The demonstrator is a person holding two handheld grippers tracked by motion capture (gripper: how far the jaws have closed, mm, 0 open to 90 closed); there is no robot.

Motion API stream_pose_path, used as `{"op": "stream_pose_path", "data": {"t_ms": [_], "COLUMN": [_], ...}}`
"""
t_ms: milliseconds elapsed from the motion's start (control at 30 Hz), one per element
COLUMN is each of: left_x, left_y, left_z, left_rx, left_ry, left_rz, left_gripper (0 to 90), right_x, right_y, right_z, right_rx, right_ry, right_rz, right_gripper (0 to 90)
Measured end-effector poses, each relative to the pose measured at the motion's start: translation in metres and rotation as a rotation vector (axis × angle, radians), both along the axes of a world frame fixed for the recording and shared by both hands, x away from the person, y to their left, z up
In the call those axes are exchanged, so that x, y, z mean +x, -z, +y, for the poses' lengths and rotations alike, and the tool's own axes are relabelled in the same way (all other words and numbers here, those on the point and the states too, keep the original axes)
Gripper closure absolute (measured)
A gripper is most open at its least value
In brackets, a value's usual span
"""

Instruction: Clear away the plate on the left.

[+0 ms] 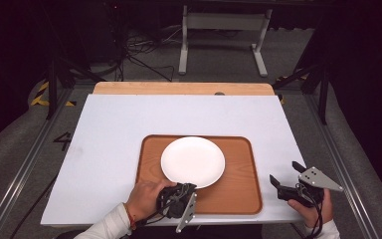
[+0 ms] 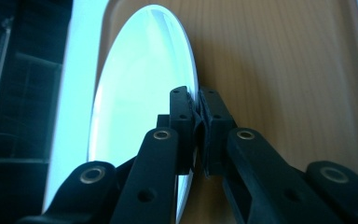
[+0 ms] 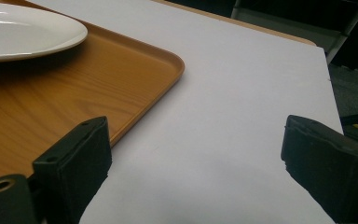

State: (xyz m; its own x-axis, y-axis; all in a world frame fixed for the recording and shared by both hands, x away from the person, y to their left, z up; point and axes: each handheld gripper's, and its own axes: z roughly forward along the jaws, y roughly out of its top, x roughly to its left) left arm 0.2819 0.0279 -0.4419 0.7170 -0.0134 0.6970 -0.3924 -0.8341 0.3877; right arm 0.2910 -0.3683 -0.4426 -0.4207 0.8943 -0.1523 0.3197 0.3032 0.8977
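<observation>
white plate (image 1: pixel 192 161) on wooden tray (image 1: pixel 238 194) (rim in left hand-held gripper (image 1: pixel 188 188))

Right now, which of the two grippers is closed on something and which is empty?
The left gripper, at the tray's near edge, has its fingers pinched on the white plate's rim. The right gripper hangs open beside the tray, holding nothing.

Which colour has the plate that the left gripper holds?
White; the plate shows best in the high view.
</observation>
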Motion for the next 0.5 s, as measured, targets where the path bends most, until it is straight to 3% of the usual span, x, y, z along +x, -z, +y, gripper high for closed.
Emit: {"op": "stream_pose_path", "data": {"t_ms": [100,333,400,467,500], "left_x": [0.0016,0.0044,0.0034,0.0019,0.0024], "left_y": [0.0007,0.0040,0.0045,0.0040,0.0033], "left_z": [0.0010,-0.0007,-0.0010,-0.0022,-0.0018], "left_rx": [-0.027,-0.019,-0.032,-0.024,-0.045], "left_ry": [0.001,0.026,0.038,0.039,0.038], "left_rz": [0.034,0.095,0.132,0.109,0.121], "left_gripper": [84.0,82.6,82.2,82.4,82.1], "right_x": [-0.0001,0.0003,0.0002,0.0003,0.0003], "right_y": [0.0003,0.0006,0.0006,0.0007,0.0008], "right_z": [0.0006,0.0004,0.0005,0.0004,0.0005], "right_rx": [-0.005,-0.004,-0.004,-0.005,-0.005], "right_ry": [-0.002,0.000,0.000,-0.001,-0.001], "right_rz": [0.004,0.007,0.006,0.006,0.007], "right_gripper": [9.1,9.0,9.1,9.0,9.0]}}
